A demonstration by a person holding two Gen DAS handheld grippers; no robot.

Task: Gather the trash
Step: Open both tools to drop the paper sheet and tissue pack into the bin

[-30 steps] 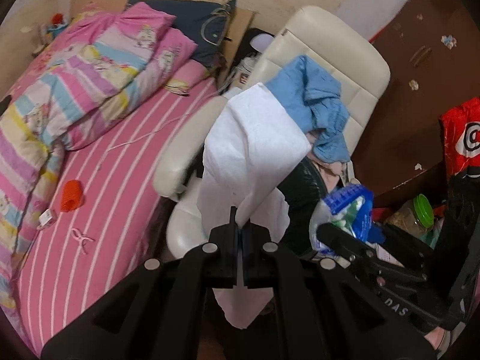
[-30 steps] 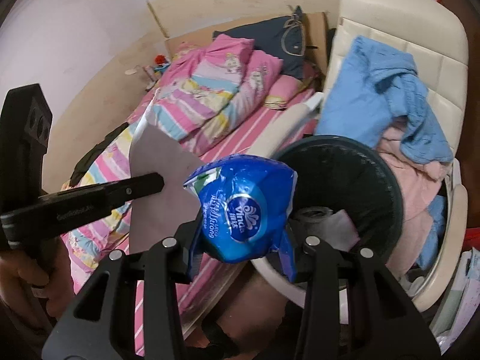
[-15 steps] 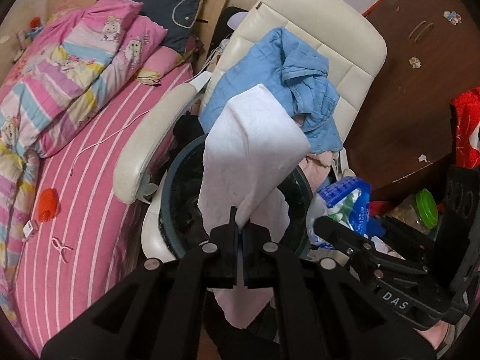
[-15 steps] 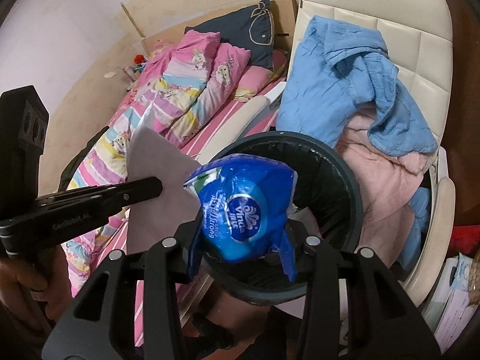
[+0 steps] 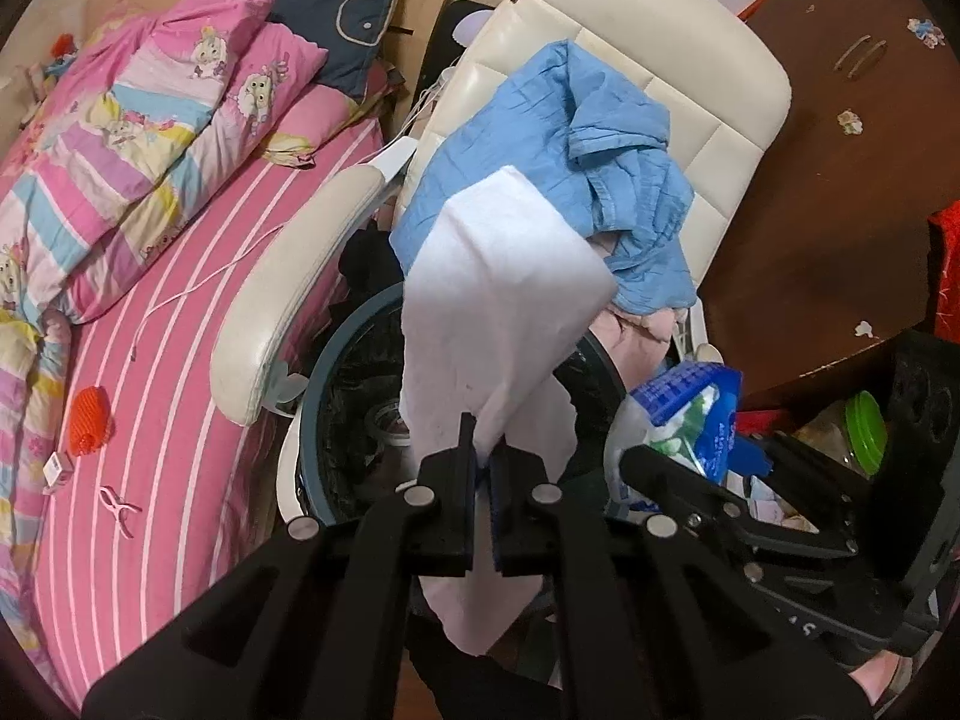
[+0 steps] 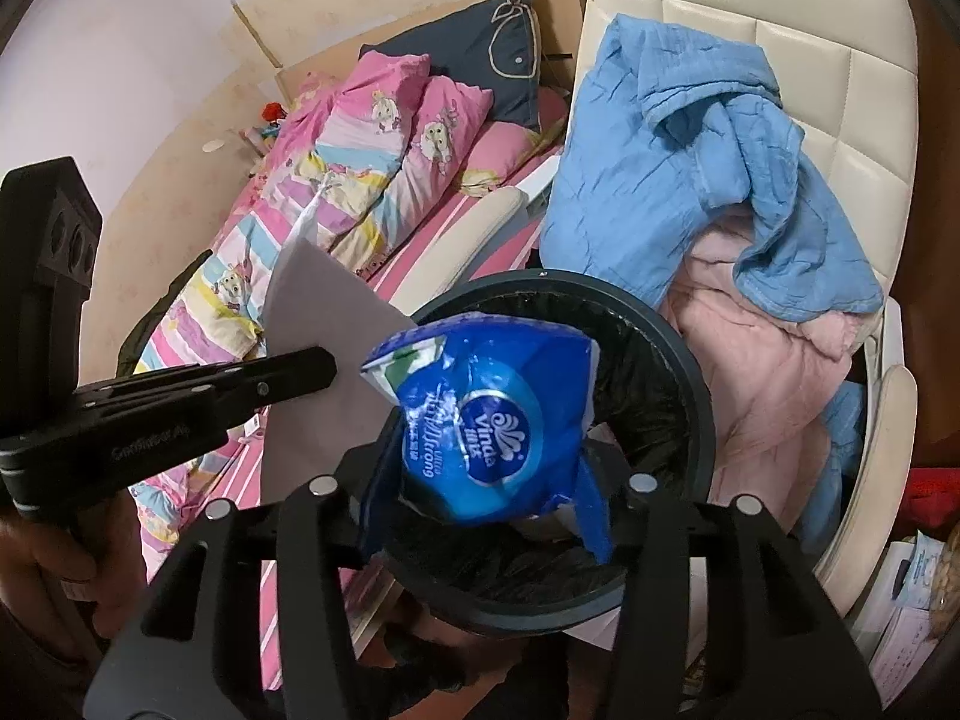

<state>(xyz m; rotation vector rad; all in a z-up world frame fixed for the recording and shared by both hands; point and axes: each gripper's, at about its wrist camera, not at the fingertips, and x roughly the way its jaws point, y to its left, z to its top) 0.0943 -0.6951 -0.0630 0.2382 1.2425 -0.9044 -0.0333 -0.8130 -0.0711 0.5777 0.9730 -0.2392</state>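
Note:
My left gripper (image 5: 483,462) is shut on a white tissue sheet (image 5: 498,300) and holds it upright over the near rim of a round dark trash bin (image 5: 336,360) lined with a black bag. My right gripper (image 6: 480,480) is shut on a crumpled blue tissue wrapper (image 6: 486,420) and holds it over the bin's opening (image 6: 690,384). The right gripper with the wrapper (image 5: 690,420) shows at the right of the left wrist view. The left gripper with the tissue (image 6: 318,372) shows at the left of the right wrist view.
The bin stands in front of a cream office chair (image 5: 660,60) piled with blue clothes (image 6: 690,150) and pink clothes (image 6: 768,372). A pink striped bed (image 5: 150,360) with a quilt lies to the left. A brown cabinet (image 5: 840,180) and jars are at the right.
Both grippers have moved right, from beside the bed to over the bin. The bin has come nearer and more into view under the tissue and the wrapper. Both grips are unchanged.

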